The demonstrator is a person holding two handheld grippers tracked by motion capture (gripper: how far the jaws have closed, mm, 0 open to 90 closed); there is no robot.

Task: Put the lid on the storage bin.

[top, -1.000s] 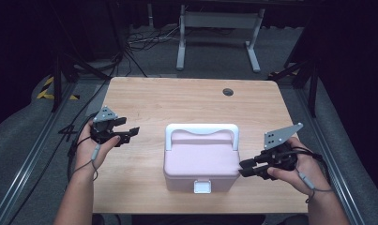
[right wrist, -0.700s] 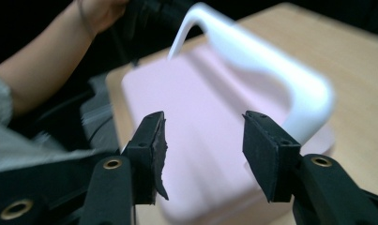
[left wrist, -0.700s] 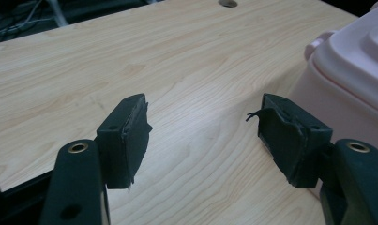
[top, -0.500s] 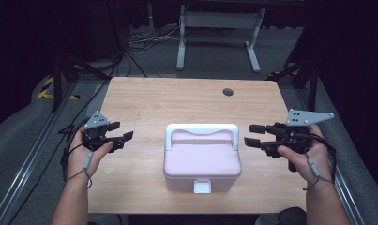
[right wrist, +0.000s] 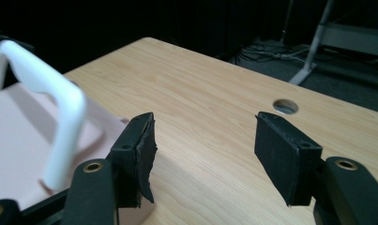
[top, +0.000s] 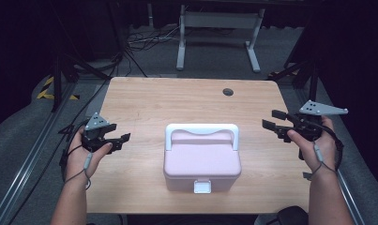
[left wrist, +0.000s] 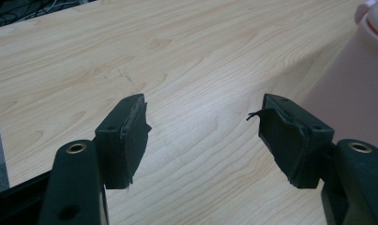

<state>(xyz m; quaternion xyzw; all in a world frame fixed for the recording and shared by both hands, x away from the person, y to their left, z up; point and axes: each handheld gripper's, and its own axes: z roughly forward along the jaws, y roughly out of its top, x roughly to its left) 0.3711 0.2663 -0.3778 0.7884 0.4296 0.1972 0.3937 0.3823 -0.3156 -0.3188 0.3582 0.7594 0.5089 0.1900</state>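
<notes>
Progress: your pink plastic box with white handle [top: 202,159] sits latched near the wooden bench's [top: 144,101] front edge | left claw [top: 121,139] released, empty | right claw [top: 272,119] just spreading, empty, near right edge | opening left.

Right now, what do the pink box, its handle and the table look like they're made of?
Pink box: probably moulded plastic, matte, with smooth rounded corners. Handle: white plastic by the look of it, slightly glossy. Table: light wood grain; solid wood or laminate, I can't tell.

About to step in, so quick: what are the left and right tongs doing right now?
Left tongs: open, holding nothing.
Right tongs: open, empty, jaws have just been opening.
</notes>
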